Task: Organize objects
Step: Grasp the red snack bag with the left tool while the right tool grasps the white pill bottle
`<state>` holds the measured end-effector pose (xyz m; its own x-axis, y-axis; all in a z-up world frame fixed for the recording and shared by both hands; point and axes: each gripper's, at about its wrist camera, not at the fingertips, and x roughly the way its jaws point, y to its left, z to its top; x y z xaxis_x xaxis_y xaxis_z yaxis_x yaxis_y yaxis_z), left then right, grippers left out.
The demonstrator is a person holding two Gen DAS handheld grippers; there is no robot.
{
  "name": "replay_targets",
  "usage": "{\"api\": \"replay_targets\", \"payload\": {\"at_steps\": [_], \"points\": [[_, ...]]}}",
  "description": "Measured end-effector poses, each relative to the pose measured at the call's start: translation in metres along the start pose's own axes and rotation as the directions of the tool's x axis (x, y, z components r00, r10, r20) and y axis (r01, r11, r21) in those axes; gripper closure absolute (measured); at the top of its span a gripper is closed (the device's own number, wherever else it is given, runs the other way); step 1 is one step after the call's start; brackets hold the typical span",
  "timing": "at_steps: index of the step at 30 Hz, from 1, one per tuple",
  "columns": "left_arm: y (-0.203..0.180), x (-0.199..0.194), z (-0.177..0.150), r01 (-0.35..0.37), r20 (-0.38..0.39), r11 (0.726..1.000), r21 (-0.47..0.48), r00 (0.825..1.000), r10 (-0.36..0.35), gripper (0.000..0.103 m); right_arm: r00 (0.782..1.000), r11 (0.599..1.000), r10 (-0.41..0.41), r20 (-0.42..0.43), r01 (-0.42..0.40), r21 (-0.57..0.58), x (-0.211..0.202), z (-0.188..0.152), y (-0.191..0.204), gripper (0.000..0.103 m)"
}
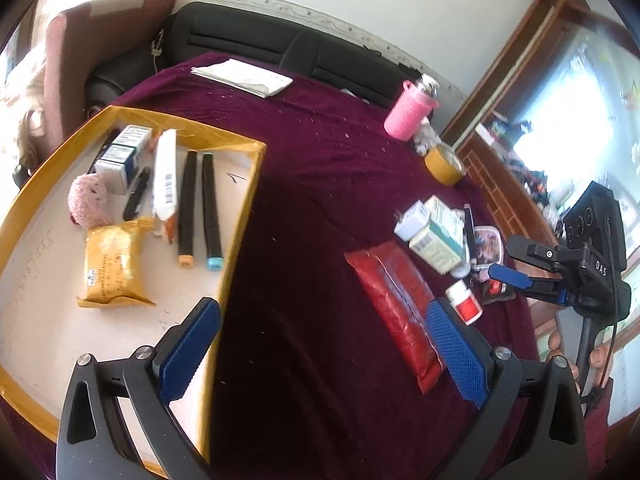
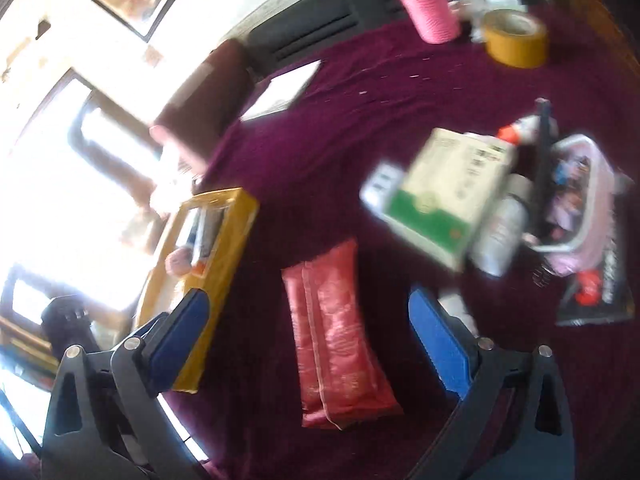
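Left tongs [image 1: 320,356] and right tongs [image 2: 308,356]: both spread wide, holding nothing, above the maroon-covered worktop [image 1: 312,184]. Red packet [image 1: 400,312]: flat on the cloth toward the worktop's right edge, between the right tongs' blue pads. Yellow-rimmed tray [image 1: 240,216], left side: markers, boxes, snack pack; beyond it, pink cup [image 1: 410,110] and tape roll [image 1: 444,164] at the far edge.

We read just one text: "DAS" in white letters on the black body of the right gripper [image 1: 516,276], seen from the left wrist view. Barcode on the white packet [image 1: 165,184] in the yellow tray [image 1: 240,216] shows, digits illegible. Print on the boxes [image 1: 436,236] and yellow snack pack [image 1: 110,268] too blurred.
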<state>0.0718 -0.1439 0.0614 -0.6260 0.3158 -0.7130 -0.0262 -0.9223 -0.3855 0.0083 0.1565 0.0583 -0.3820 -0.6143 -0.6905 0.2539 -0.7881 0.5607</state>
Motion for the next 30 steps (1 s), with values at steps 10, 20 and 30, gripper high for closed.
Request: {"api": "replay_targets", "payload": {"at_steps": [10,20,30], "points": [[-0.073,0.074,-0.011,-0.145,-0.09,0.989,0.032,0.985,0.147,0.002,0.997,0.996,0.035,0.062,-0.04,0.074,-0.013,-0.022,-0.046,0.002],[-0.139,0.153,-0.032,-0.36,-0.013,0.882,0.305,0.924,0.382,0.001,0.984,0.997,0.039,0.173,-0.05,0.062,-0.059,-0.038,-0.073,0.002],[-0.103,0.138,-0.023,-0.087,-0.124,0.955,0.283,0.984,0.126,0.065,0.988,1.0,0.011,0.153,-0.014,0.021,-0.051,-0.04,-0.07,0.002]]}}
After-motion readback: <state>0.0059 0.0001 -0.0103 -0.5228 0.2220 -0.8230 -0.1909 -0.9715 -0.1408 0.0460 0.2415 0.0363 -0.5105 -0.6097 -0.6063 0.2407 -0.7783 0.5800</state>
